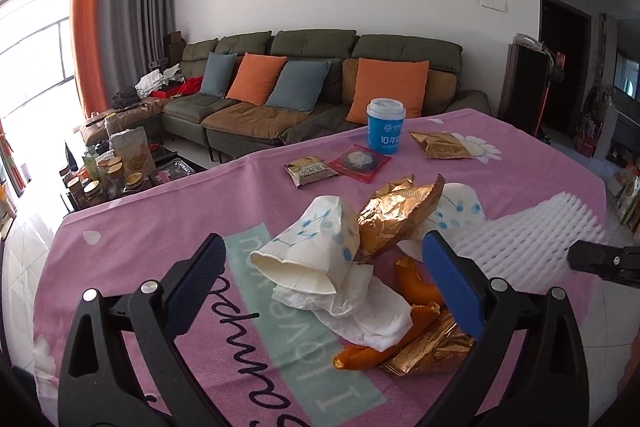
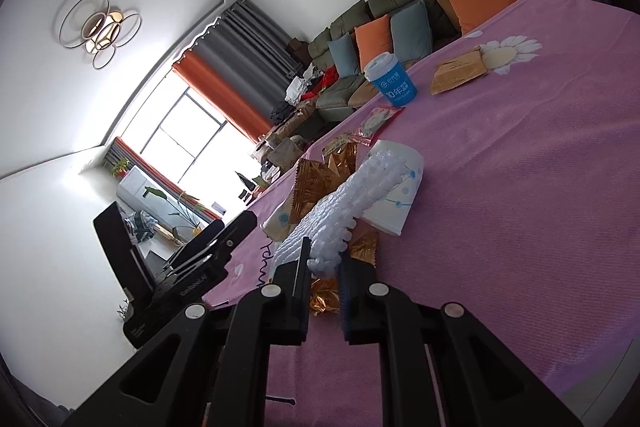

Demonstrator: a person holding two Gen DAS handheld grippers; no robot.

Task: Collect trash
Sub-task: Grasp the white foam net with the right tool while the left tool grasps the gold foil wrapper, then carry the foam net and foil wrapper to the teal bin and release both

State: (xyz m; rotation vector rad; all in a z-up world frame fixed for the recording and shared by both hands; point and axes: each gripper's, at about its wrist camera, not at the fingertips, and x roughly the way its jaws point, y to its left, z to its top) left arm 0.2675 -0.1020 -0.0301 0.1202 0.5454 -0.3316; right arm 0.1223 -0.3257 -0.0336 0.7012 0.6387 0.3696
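A pile of trash lies on the pink tablecloth [image 1: 160, 227]: a crushed paper cup [image 1: 308, 247], white tissue [image 1: 356, 311], orange peel [image 1: 416, 285], a crumpled gold wrapper [image 1: 400, 211] and a second paper cup [image 1: 460, 205]. My left gripper [image 1: 322, 241] is open, with its blue pads on either side of the crushed cup and tissue, touching neither. My right gripper [image 2: 325, 253] is shut on one end of a white foam net [image 2: 352, 199], which lies over the paper cup [image 2: 396, 187] and the gold wrapper [image 2: 324, 175]. The foam net [image 1: 532, 223] also shows at the right of the left wrist view.
Farther back on the cloth stand a blue lidded cup [image 1: 386, 125], a flat gold packet [image 1: 440, 145], a red packet [image 1: 360, 163] and a small brown packet [image 1: 310, 169]. A green sofa [image 1: 320, 79] with cushions lies beyond the table, and a cluttered low table [image 1: 116, 171] is at left.
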